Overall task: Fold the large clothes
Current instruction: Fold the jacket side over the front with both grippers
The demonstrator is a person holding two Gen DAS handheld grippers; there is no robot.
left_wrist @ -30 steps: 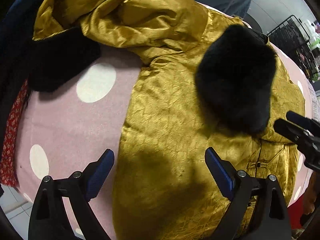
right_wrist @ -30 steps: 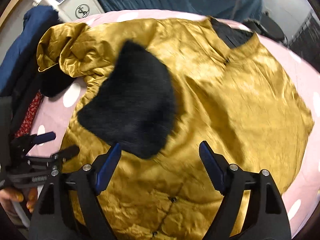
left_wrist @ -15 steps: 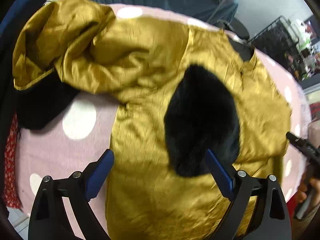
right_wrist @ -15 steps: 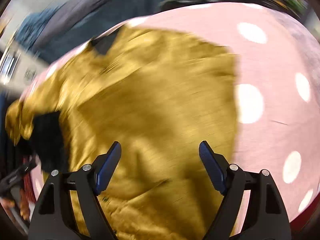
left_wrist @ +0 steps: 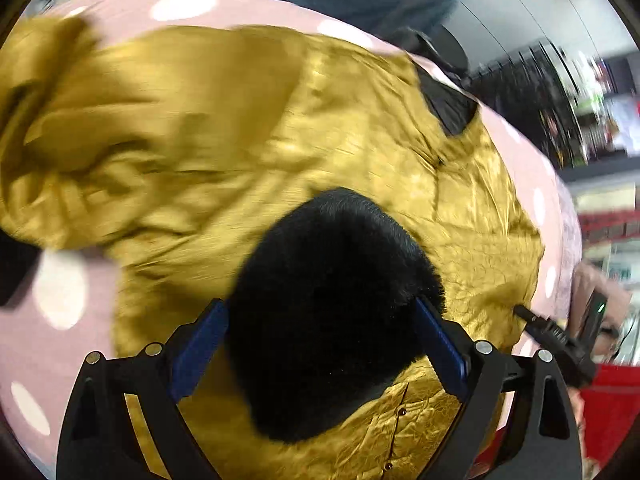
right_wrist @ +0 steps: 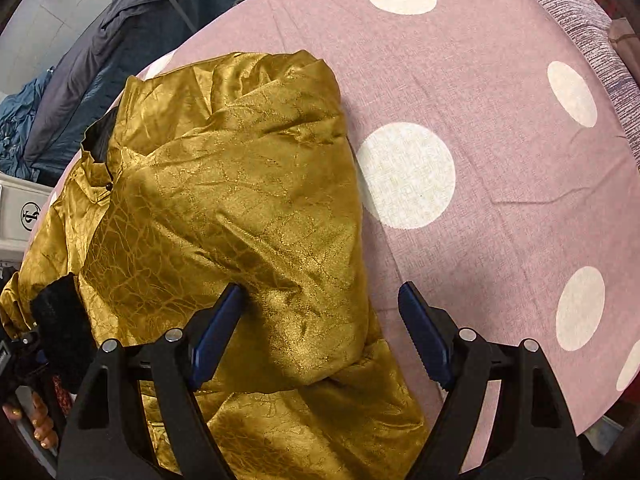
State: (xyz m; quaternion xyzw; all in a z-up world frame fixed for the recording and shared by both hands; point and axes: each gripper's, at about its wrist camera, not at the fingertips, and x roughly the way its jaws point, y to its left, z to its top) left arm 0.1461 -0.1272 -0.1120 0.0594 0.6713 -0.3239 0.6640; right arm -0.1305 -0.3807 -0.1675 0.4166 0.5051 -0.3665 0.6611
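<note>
A gold satin jacket [left_wrist: 248, 128] with black fur cuffs lies on a pink polka-dot bed sheet [right_wrist: 480, 80]. One sleeve is folded across the body, its black fur cuff [left_wrist: 332, 312] lying on the front. My left gripper [left_wrist: 320, 348] is open, its blue pads on either side of that cuff, just above it. My right gripper [right_wrist: 320, 332] is open and empty over the jacket's right edge [right_wrist: 248, 220], where the fabric is folded over in a thick layer. The right gripper's tip also shows in the left wrist view [left_wrist: 532, 320].
Dark blue bedding [right_wrist: 100, 60] is heaped beyond the bed's far side. A white device [right_wrist: 20, 212] sits at the far left. The bare sheet stretches right of the jacket to the bed's edge [right_wrist: 600, 40]. Black wire racks [left_wrist: 532, 92] stand beyond.
The left gripper moved forward and right, so the fur cuff now sits between its pads. The right gripper swung right to the jacket's right edge. Both stayed open.
</note>
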